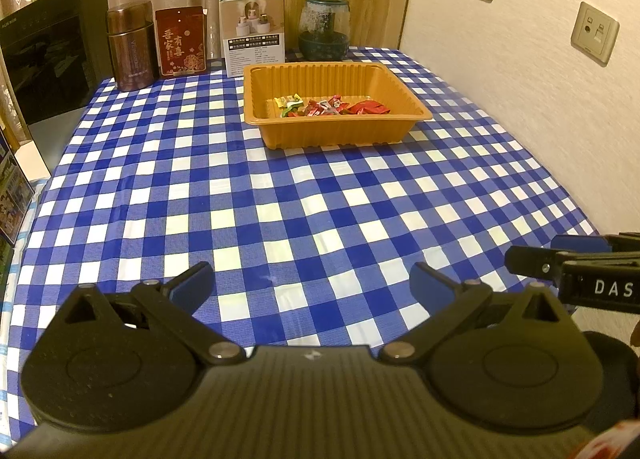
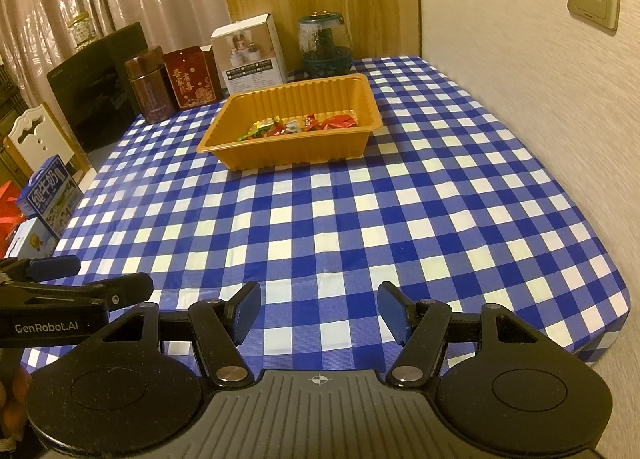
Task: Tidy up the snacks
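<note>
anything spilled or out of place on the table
Nothing stands out. The wrapped snacks all lie inside the orange tray, none on the checked tablecloth. The containers along the back edge stand upright.

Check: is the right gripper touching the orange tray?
Apart. In the right wrist view the right gripper hangs open and empty near the table's front edge, with a broad stretch of bare checked tablecloth before the orange tray.

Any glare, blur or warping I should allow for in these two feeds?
Left wrist view: warm dim light, sharp, the tray clear, the tablecloth bowed by the fisheye. Right wrist view: same tint, the wall curved and slightly smeared, dark corners, no glare.
</note>
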